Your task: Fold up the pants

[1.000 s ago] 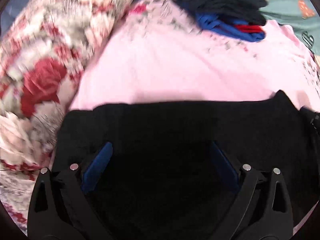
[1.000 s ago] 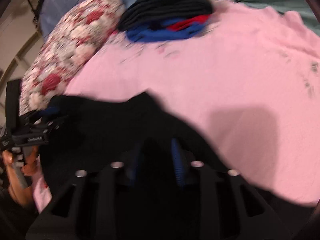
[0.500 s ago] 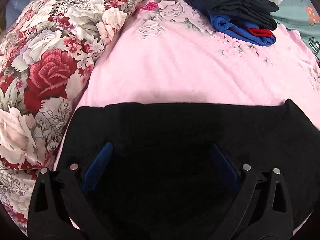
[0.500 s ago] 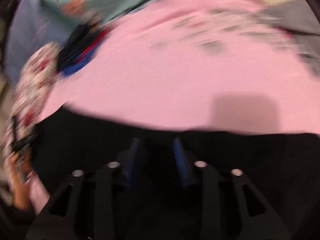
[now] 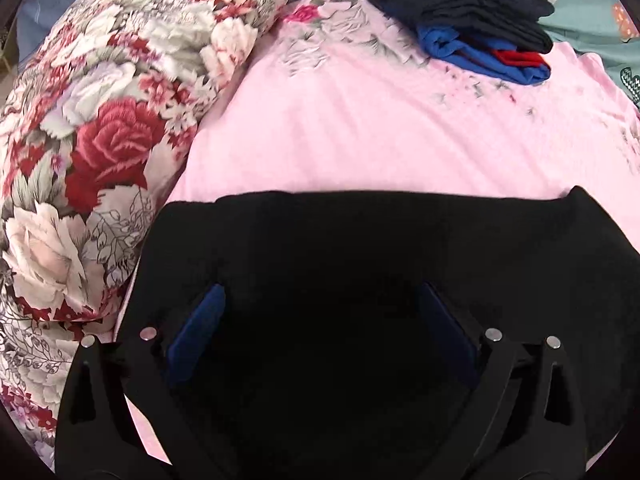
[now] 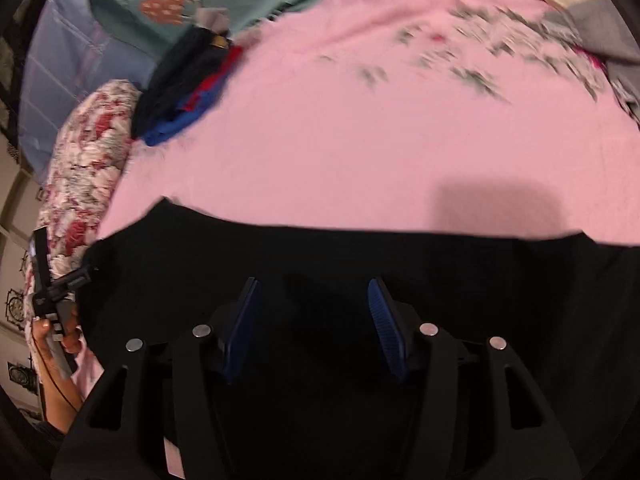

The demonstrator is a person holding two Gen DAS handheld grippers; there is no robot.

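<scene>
- Here, in the left wrist view, the black pants (image 5: 360,264) are seen spread flat on the pink bedsheet (image 5: 380,136), their far edge running straight across the picture.
- The left gripper (image 5: 320,328) is held just over the dark cloth with its blue pads (image 5: 200,326) set wide apart; nothing is clasped between them.
- A rose-patterned pillow (image 5: 104,128) is seen just beside the pants on the left, and a stack of folded clothes (image 5: 472,12), black over blue and red, lies well apart at the far side.
- In the right wrist view, which is blurred toward the far side, the same pants (image 6: 500,280) fill the lower half of the picture.
- The right gripper (image 6: 312,320) is likewise spread, though less widely; whether cloth is touched by its pads cannot be told against the black fabric.
- The left gripper is glimpsed at the left edge, held in the person's hand (image 6: 60,332).
- The step in hand is judged to be a release after a fold was laid, or a smoothing.
- For the next move, a fresh grasp on one edge would be needed, taken with both grippers so the layers are kept aligned.
</scene>
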